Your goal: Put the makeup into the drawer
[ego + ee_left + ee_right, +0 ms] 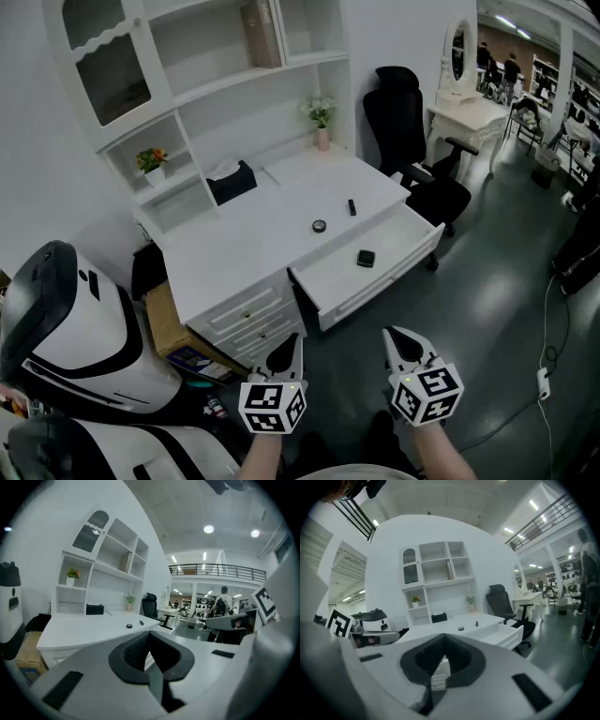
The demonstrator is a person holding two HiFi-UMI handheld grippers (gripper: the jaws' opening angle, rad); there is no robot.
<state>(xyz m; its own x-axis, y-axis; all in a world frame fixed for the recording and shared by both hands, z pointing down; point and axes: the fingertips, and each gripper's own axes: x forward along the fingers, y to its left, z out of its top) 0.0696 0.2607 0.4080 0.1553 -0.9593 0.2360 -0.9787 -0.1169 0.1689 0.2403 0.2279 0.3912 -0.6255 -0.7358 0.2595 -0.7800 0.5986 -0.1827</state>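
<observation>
A white desk [253, 246] stands ahead with its top drawer [398, 232] pulled open. A small square black makeup case [366, 259] lies inside the drawer. On the desktop rest a small round black jar [320, 226] [461, 628] and a short black tube [352, 207] [477, 624]. Both also show far off in the left gripper view, the jar [129, 626] and the tube [141, 622]. My left gripper [292, 343] [150, 634] and right gripper [395, 337] [443, 637] hover low in front of the desk, well short of it. Both are shut with nothing in them.
A black office chair [413, 141] stands right of the desk. A black tissue box [232, 181] and a potted plant [322, 116] sit at the desk's back. A white-and-black machine [66, 328] and a cardboard box [171, 328] crowd the left. A cable [547, 375] lies on the floor.
</observation>
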